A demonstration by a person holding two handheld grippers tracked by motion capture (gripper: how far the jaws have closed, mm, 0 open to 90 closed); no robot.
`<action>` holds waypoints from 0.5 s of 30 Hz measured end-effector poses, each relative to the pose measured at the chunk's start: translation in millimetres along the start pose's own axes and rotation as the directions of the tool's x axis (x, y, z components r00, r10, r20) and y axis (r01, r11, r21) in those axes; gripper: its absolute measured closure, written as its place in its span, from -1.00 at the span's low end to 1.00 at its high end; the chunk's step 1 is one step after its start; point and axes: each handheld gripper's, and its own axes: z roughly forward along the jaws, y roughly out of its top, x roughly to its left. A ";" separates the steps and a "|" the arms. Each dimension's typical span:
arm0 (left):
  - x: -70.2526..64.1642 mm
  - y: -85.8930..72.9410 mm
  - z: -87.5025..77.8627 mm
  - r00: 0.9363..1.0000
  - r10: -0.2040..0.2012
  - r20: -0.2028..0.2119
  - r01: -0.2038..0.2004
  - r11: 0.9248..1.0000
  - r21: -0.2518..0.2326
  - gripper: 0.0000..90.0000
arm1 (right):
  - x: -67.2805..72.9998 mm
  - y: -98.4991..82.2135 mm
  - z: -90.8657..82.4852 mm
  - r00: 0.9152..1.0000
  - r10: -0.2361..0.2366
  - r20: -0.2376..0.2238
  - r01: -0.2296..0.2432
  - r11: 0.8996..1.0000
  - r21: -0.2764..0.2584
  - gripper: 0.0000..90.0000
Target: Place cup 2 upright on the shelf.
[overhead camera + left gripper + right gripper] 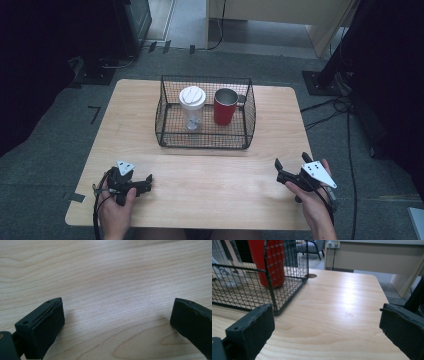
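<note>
A black wire basket (205, 140) stands at the middle back of the wooden table (210, 185). Inside it a clear cup with a white lid (192, 106) is upright on the left and a red mug (225, 107) on the right. My left gripper (147, 184) rests low at the front left, open and empty, its jaws wide over bare wood (117, 315). At the front right my right gripper (290, 161) is open and empty too. In the right gripper view (327, 322) the basket's corner (274, 307) and the red mug (270, 262) lie ahead to the left.
Bare tabletop stretches between the basket and the front edge. Dark stands and cables (325, 107) sit on the grey floor to the right of the table. A pale desk (280, 20) is beyond the far edge.
</note>
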 end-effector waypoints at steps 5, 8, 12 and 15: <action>0.0 0.0 0.0 1.000 0.000 0.000 0.000 1.000 0.000 -1.00 | -7.7 -10.6 -4.9 1.000 -0.007 0.026 0.006 0.999 0.041 -1.00; 0.0 0.0 0.0 1.000 0.000 0.000 0.000 1.000 0.000 -1.00 | -12.1 -18.1 -6.8 0.998 -0.031 0.048 0.027 0.996 0.084 -1.00; 0.0 0.0 0.0 1.000 0.000 0.000 0.000 1.000 0.000 -1.00 | -15.7 -25.4 -8.8 0.997 -0.054 0.060 0.046 0.990 0.131 -1.00; -0.4 -0.2 -0.1 1.000 0.000 0.000 0.000 1.000 -0.001 -1.00 | -18.2 -27.2 -10.6 0.997 -0.049 0.063 0.039 0.987 0.156 -1.00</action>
